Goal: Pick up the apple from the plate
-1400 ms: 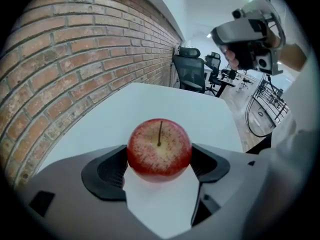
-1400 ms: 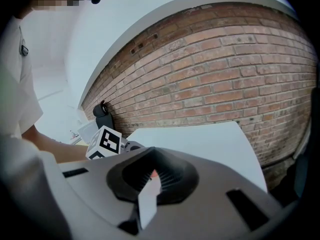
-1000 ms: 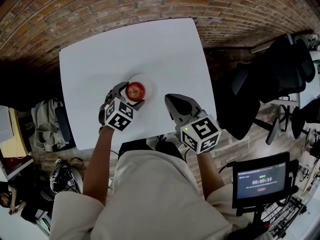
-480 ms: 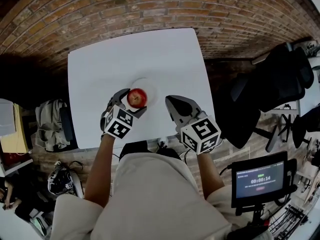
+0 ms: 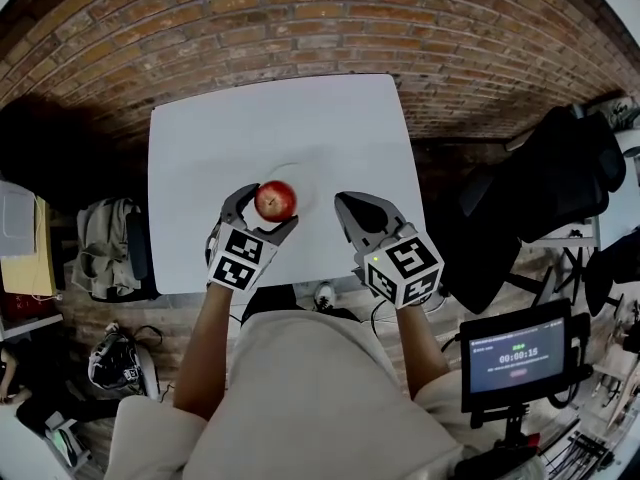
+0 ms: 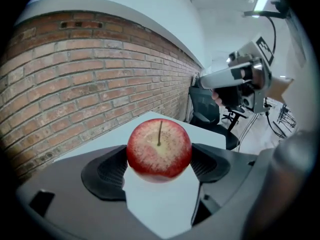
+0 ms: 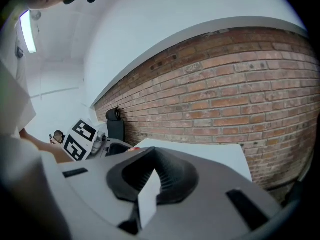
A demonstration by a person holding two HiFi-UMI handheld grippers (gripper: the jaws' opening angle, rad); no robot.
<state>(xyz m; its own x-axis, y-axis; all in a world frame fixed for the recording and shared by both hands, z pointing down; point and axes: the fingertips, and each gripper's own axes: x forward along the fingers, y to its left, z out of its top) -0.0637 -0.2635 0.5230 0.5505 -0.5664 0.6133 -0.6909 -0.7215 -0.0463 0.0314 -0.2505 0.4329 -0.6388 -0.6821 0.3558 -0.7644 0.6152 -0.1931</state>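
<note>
Raised off the plate (image 5: 306,180), the apple (image 5: 274,200) sits clamped in the left gripper (image 5: 265,209); right gripper (image 5: 345,208) closed, empty

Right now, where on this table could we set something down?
Bare: the far half of the table up to the brick wall, and the strip left of the left gripper. Crowded: the near edge, with plate, held apple and right gripper.
</note>
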